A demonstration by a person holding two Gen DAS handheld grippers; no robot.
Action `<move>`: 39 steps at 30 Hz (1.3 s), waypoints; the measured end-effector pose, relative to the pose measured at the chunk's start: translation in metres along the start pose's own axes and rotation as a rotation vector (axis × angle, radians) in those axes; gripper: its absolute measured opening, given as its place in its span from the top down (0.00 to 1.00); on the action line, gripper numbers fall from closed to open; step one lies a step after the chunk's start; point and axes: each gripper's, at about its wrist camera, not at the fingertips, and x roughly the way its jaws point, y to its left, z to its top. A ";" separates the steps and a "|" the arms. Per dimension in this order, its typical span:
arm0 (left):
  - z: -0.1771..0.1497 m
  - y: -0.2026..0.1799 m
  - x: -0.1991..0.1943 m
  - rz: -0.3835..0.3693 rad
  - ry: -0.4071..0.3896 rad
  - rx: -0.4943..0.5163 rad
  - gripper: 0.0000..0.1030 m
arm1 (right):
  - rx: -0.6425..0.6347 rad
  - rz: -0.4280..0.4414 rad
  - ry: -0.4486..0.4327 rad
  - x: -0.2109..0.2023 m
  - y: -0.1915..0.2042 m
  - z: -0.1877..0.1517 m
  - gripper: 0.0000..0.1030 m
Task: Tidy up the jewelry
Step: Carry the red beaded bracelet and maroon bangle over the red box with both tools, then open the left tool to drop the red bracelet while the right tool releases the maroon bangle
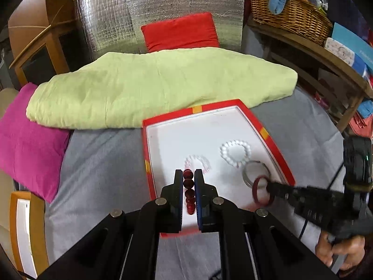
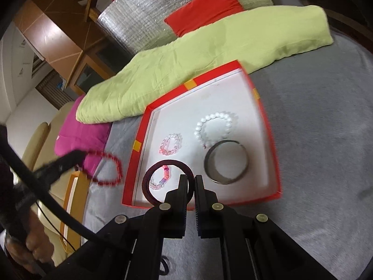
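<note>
The left gripper (image 1: pixel 188 175) is clamped on a dark red bead bracelet (image 1: pixel 188 191), so the beads hang in a line between its jaws and can be carried to the red box (image 1: pixel 265 133). In the right wrist view this bracelet dangles beside the box's left wall, not yet over the white floor. The right gripper (image 2: pixel 191 179) is closed on a dark maroon ring band (image 2: pixel 149 186), which lies over the box's near-left corner. A white bead bracelet (image 2: pixel 214 126), a pink bead bracelet (image 2: pixel 170 143) and a metal bangle (image 2: pixel 226 162) already lie inside. The far half of the box looks free, so the low walls are probably the only obstacle.
</note>
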 end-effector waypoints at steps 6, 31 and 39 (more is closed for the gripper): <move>0.026 0.003 0.037 0.035 0.028 0.034 0.91 | -0.012 0.019 0.067 0.025 0.009 -0.002 0.94; 0.055 0.016 0.136 0.117 0.155 -0.022 0.90 | -0.026 0.018 0.145 0.058 0.007 -0.002 0.91; 0.053 0.011 0.130 0.102 0.143 -0.002 0.88 | 0.003 0.029 0.145 0.053 0.003 0.003 0.88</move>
